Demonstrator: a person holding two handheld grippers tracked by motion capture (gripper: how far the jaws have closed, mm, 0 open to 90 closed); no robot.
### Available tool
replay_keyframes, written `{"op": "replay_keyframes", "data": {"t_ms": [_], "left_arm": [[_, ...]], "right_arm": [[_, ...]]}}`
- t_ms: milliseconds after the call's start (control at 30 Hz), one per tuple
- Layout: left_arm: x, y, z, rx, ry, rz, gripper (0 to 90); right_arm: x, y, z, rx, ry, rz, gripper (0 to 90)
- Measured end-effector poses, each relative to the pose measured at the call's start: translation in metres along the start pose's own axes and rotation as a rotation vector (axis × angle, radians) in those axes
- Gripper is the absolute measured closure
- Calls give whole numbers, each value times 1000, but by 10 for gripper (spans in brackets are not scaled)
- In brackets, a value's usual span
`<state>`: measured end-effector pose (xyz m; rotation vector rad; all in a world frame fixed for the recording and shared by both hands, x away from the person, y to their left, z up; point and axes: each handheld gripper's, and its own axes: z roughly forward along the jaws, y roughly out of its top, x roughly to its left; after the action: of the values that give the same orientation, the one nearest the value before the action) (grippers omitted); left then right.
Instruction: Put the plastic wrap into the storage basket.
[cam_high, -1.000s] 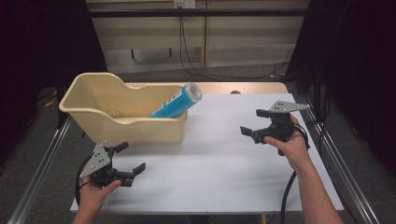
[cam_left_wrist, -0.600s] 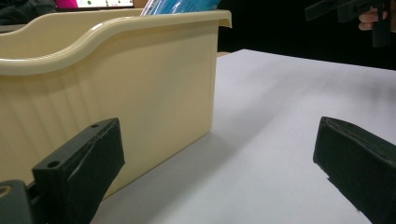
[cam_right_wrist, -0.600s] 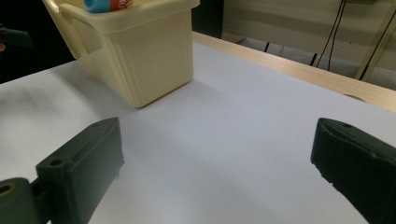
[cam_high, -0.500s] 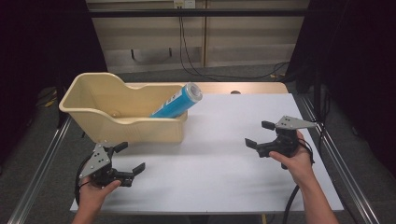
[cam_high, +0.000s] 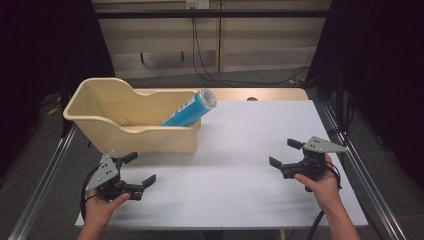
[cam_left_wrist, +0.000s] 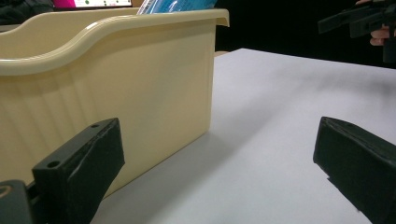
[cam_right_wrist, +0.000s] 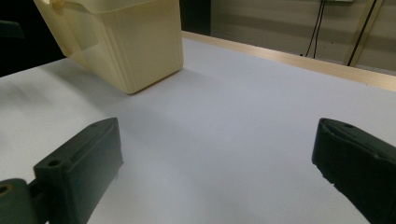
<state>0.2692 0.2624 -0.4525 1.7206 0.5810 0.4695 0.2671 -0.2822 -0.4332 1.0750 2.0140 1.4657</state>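
**Meanwhile, both claws idling wide while the can leans out of the bin**

Meanwhile, the blue can (cam_high: 190, 108) is lying tilted in the cream bin (cam_high: 102, 131) in the upper left of the high view, its lower end down inside and its silver top poking out over the bin's right rim. Whether the bottom is resting on the bin floor or wedged against a wall is hard to tell from here.

The left gripper (cam_high: 136, 172) is sitting at the lower left of the frame, just in front of the bin's near wall, jaws spread wide and holding nothing. The right gripper (cam_high: 285, 154) is hovering low at the right of the white table (cam_high: 240, 150), well apart from the bin, jaws likewise wide and empty.

Risks, as I judge them: the can is leaning past the rim, so a nudge to the bin from the left gripper, which is sitting so near its wall, could be enough to roll it out onto the table. A reach from the right would be meeting the smooth round top first, and a pinch there may be slipping off.

Against the earlier frames, the right gripper is now sitting lower and nearer the person, having pulled back from the upper right. The left gripper, bin and can are staying where they were.
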Motion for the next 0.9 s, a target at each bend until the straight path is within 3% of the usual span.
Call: {"op": "replay_keyframes", "data": {"t_ms": [333,633,667,900], "left_arm": [[0,0,0,-6,3,-11,16],[1,0,0,-9,0,-14,16],[1,1,0,-8,-2,-13,16],[1,1,1,-11,-6,-15,16]], "right_arm": [[6,-14,-3,4,-25,-10,10],[4,-26,-15,-46,-49,11,4],[3,-28,-16,-53,-47,34,4],[5,-32,-16,-28,-48,21,3]]}}
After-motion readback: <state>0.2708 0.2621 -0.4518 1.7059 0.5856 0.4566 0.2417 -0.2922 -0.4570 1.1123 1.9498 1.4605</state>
